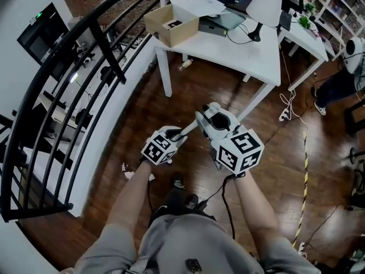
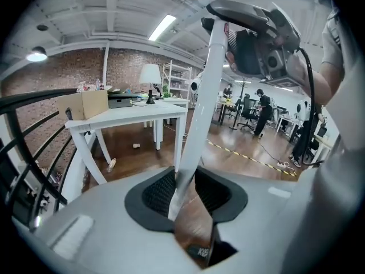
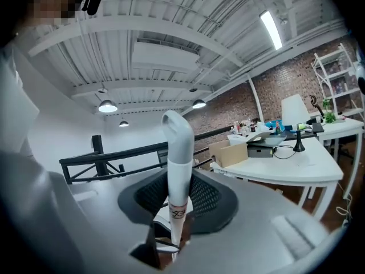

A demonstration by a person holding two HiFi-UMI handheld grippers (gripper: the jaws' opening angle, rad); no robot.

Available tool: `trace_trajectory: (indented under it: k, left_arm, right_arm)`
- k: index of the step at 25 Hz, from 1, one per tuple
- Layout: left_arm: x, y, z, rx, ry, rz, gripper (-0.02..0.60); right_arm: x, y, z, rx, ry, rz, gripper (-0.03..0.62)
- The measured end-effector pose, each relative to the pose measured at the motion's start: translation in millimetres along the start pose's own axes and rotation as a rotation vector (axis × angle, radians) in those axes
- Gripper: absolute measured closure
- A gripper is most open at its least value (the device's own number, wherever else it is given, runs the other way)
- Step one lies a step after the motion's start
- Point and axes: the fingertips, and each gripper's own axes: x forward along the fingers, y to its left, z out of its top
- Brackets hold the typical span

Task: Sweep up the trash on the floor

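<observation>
Both grippers hold one white handle (image 1: 191,129), a long pole with a curved top end. My left gripper (image 1: 181,135) is shut on its lower part; in the left gripper view the handle (image 2: 199,113) rises from between the pads of the left gripper (image 2: 185,196) up to the right gripper (image 2: 256,39). My right gripper (image 1: 206,119) is shut near the top, and the handle's bent tip (image 3: 177,127) stands above the right gripper (image 3: 174,210). The tool's lower end is hidden. White paper scraps (image 1: 128,173) lie on the wooden floor by the railing, left of my feet.
A white table (image 1: 251,56) ahead carries a cardboard box (image 1: 171,24) and a lamp (image 1: 263,7). A bottle (image 1: 185,64) lies under it. A black railing (image 1: 85,96) curves along the left. Cables and a power strip (image 1: 283,114) and striped tape (image 1: 304,170) are at right.
</observation>
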Motion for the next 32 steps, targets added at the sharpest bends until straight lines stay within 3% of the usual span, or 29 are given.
trace_trajectory:
  k: [5, 10, 20, 26, 32]
  left_arm:
    - [69.2, 33.2, 16.6, -0.062, -0.040, -0.008, 0.468]
    - [114.8, 92.6, 27.6, -0.108, -0.061, 0.024, 0.468]
    - [171.5, 208.8, 31.1, -0.270, -0.076, 0.225, 0.468]
    - [215.6, 252.5, 35.0, -0.347, -0.051, 0.340, 0.469]
    - [266.3, 287.1, 32.5, -0.455, -0.005, 0.455, 0.466]
  right_arm:
    - [37.4, -67.6, -9.5, -0.036, 0.084, 0.036, 0.499]
    - [94.1, -115.6, -15.4, -0.077, 0.183, 0.108, 0.499]
    - [212.1, -186.1, -25.5, -0.129, 0.304, 0.248, 0.499]
    - [251.6, -240.4, -40.2, -0.157, 0.344, 0.335, 0.497]
    - [277.3, -287.8, -62.1, -0.250, 0.398, 0.431, 0.490]
